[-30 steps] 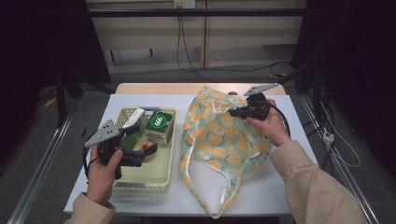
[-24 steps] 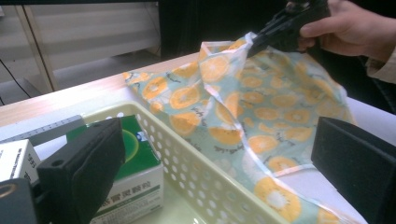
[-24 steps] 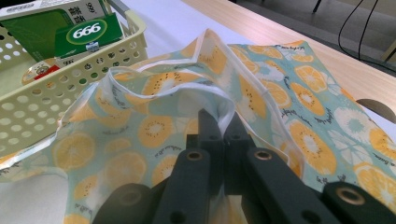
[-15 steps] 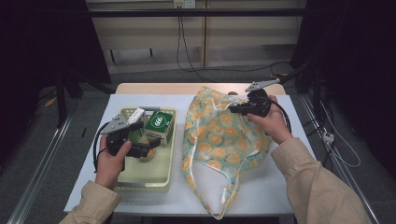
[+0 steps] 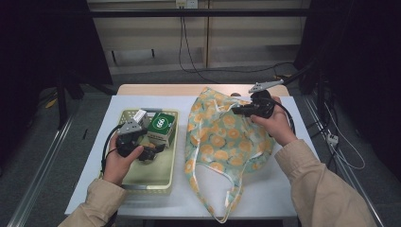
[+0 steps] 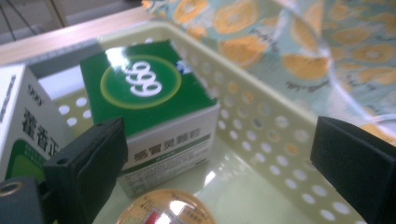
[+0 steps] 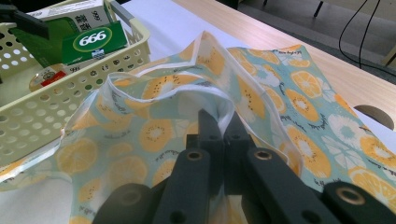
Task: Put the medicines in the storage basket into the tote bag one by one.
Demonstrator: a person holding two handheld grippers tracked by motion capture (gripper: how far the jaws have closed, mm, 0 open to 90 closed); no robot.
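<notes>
Fingers [image 6: 98, 158] beside green "666" box [image 6: 149, 93]

We read "666" in white inside a yellow-ringed green circle on the top of the green box [image 7: 91, 39]; from the left gripper view it shows upside down as "999". Chinese print runs along its white side, too blurred to read. The white box [image 6: 21, 126] carries large green characters "藿香".

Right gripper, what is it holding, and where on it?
The right gripper is shut on the bag, pinching the white-edged rim of its opening.
</notes>
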